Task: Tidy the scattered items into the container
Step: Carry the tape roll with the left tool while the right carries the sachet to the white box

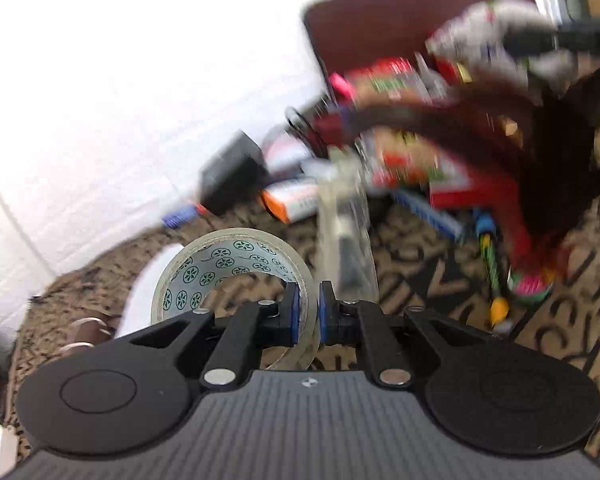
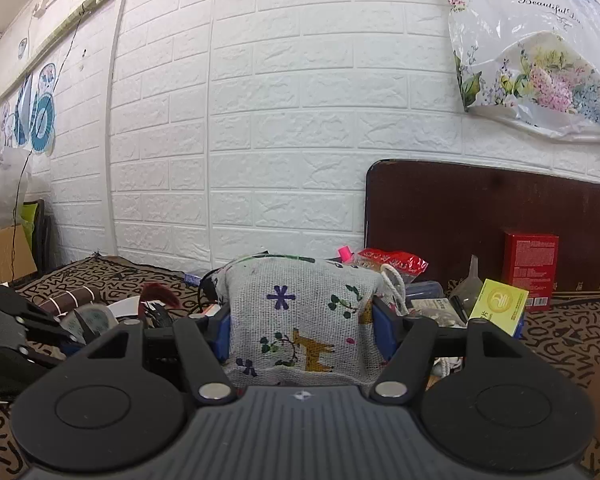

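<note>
My left gripper is shut on the rim of a clear tape roll with a green-patterned core, held above the patterned cloth. My right gripper is shut on a grey woven pouch printed with flowers and a yellow deer; the pouch also shows blurred at the upper right of the left wrist view. The left gripper and tape appear at the left of the right wrist view. Scattered items lie ahead: a red snack bag, a red box, a yellow-green box.
A dark brown board leans on the white brick wall. A black box, an orange-capped tube, pens and a clear plastic case lie on the cloth. A floral bag hangs at the upper right.
</note>
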Tool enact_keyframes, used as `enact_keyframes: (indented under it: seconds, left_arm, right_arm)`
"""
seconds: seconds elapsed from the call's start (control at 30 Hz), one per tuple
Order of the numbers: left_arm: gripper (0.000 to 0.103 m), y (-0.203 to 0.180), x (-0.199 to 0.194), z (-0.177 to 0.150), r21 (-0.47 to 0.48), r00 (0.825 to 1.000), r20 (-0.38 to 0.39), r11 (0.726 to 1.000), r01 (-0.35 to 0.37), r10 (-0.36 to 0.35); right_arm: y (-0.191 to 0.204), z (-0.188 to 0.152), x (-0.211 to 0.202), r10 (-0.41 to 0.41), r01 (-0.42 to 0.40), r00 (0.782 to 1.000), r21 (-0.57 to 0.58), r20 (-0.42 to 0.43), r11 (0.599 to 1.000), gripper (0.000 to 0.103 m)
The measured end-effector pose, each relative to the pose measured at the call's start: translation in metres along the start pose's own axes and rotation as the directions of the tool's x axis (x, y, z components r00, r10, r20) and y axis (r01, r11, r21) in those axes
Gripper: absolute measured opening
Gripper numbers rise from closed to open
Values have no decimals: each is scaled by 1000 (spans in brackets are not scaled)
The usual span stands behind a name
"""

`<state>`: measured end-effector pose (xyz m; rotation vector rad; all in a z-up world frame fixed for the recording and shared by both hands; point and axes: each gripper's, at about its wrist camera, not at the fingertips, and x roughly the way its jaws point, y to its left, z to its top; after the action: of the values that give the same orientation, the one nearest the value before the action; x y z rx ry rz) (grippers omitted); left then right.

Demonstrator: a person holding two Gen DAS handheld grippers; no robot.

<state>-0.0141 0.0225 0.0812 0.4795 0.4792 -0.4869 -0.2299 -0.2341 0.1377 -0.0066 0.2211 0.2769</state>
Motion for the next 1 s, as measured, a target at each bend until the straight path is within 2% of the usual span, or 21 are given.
enact_keyframes:
  seconds: [0.13, 0.27, 0.4, 0.5, 0.57, 0.63, 0.7, 0.77, 0.87, 0.93, 1.0]
  left_arm:
    - [12, -1, -33, 40, 19, 994, 103, 1000, -24, 22]
    - [12, -28, -63, 90, 50, 971, 239, 999, 13, -25]
    - [12, -87, -69, 137, 117, 928, 333, 984, 133, -165]
    - [12, -142, -57, 167, 145, 883, 359, 953, 267, -302]
    - [12, -180, -37, 185, 158, 852, 369, 928, 337, -372]
    - [12, -213, -18, 200, 179, 818, 370, 898, 401, -439]
    - [12, -247, -6, 215, 196, 795, 351, 869, 454, -494]
    - [12, -277, 6, 228, 214, 787, 327, 852, 477, -523]
    - [12, -299, 18, 241, 227, 776, 288, 827, 514, -561]
    - [13, -309, 33, 251, 238, 769, 248, 806, 542, -590]
    - [14, -318, 45, 257, 248, 769, 210, 794, 555, -603]
  right_arm:
    - [-1, 11, -8, -13, 13, 1000, -10, 24, 1000, 65]
    - [-13, 25, -26, -47, 46, 997, 7, 64, 999, 65]
    - [-39, 36, -50, -142, 142, 985, 5, 101, 990, 65]
    - [-67, 37, -71, -222, 220, 969, 30, 105, 975, 65]
    - [-90, 34, -84, -295, 291, 950, 48, 99, 955, 65]
    - [-119, 29, -98, -383, 378, 920, 69, 83, 923, 64]
    - [-154, 21, -111, -461, 453, 885, 110, 63, 885, 64]
    - [-186, 14, -124, -512, 500, 858, 168, 33, 849, 64]
    - [-225, 8, -138, -588, 576, 809, 206, -5, 791, 64]
    - [-243, 7, -143, -616, 608, 787, 217, -37, 764, 65]
    - [-258, 3, -146, -633, 634, 770, 219, -83, 742, 65]
